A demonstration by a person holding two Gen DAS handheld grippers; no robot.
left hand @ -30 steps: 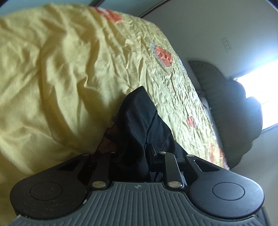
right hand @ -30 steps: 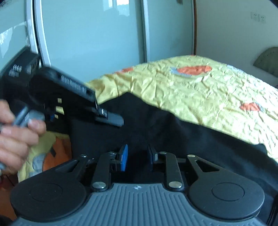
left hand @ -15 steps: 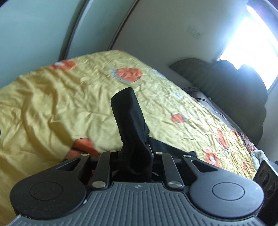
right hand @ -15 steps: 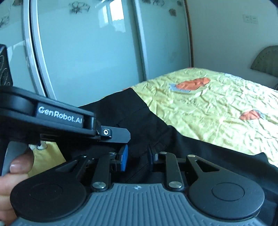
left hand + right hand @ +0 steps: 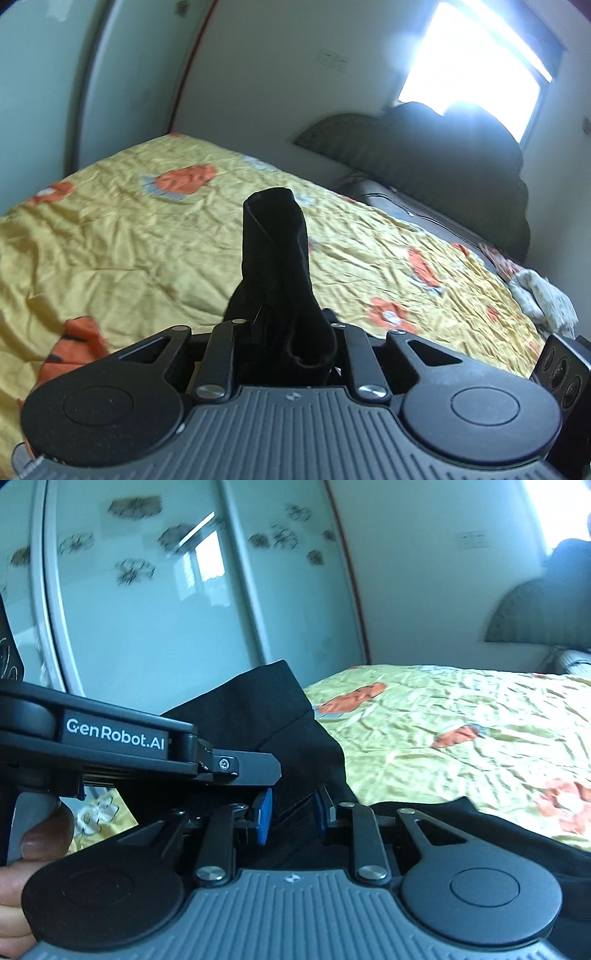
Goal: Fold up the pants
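White lettering "GenRobot.AI" stands on the black side of the left gripper (image 5: 258,775), in the right wrist view.

My left gripper (image 5: 291,332) pinched a bunched fold of black pants (image 5: 277,251) above the yellow floral bedspread (image 5: 110,240)

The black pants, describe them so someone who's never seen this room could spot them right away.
Start at the bed with its crumpled yellow cover printed with orange flowers. Over its near edge, both handheld grippers pinch a dark garment and lift it clear. Those black pants are the only plain black cloth there; a bunched fold stands up from the left gripper.
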